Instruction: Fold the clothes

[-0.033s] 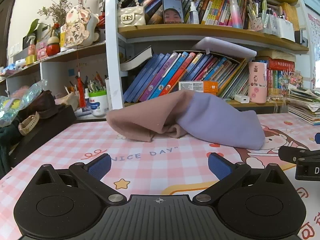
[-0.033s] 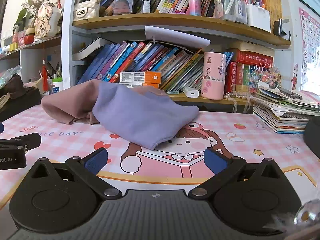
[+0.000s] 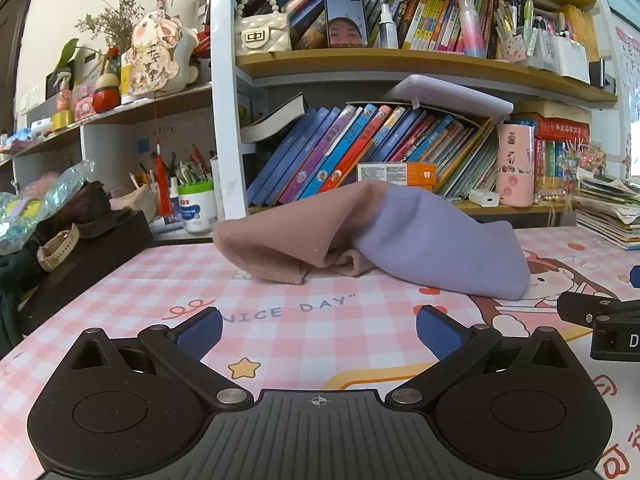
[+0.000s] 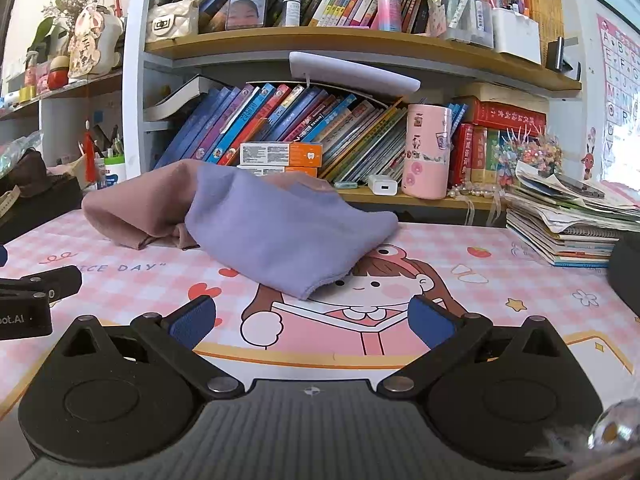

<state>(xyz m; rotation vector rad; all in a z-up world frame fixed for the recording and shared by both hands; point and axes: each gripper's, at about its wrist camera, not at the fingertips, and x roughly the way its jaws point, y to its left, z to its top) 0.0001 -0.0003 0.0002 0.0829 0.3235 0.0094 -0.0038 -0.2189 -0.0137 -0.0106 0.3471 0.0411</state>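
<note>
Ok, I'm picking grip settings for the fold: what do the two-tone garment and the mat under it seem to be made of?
Two-tone garment: looks like soft knit or fleece, matte; it slumps in rounded folds, with a faintly fuzzy hem. Fibre type cannot be told.
Desk mat: seems a smooth printed plastic or coated sheet, lying flat with a checked cartoon print and slight sheen.
Both the left gripper and right gripper are open, clear of the cloth.
</note>
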